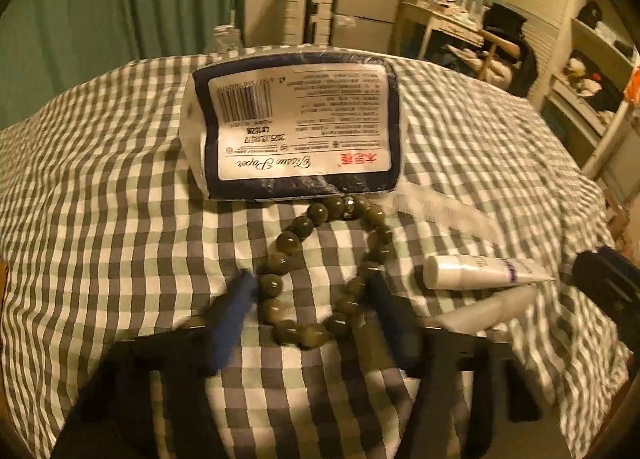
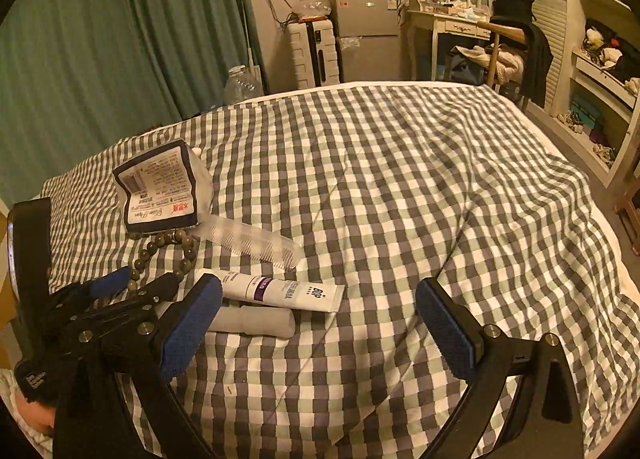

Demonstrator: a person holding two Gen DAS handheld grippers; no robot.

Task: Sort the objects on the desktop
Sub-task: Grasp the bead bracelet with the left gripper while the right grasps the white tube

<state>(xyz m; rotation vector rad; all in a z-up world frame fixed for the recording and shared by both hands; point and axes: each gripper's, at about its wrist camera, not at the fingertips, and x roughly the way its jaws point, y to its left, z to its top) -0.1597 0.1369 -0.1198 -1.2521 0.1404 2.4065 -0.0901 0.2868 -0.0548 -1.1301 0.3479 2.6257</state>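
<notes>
left gripper [image 1: 308, 291] fingers spread wide, straddling the near end of the bead bracelet [image 1: 328, 271] on the bed [image 1: 100, 199], loop's long axis running away toward the tissue pack [image 1: 296, 127]; right gripper [image 2: 320, 323] wide, empty, farther off

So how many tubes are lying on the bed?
2. The white tube with a purple band lies just past the comb's near end, and the plain whitish tube lies right beside it, closer to the grippers. Nothing suggests a hidden third, though the tissue pack could cover something.
</notes>
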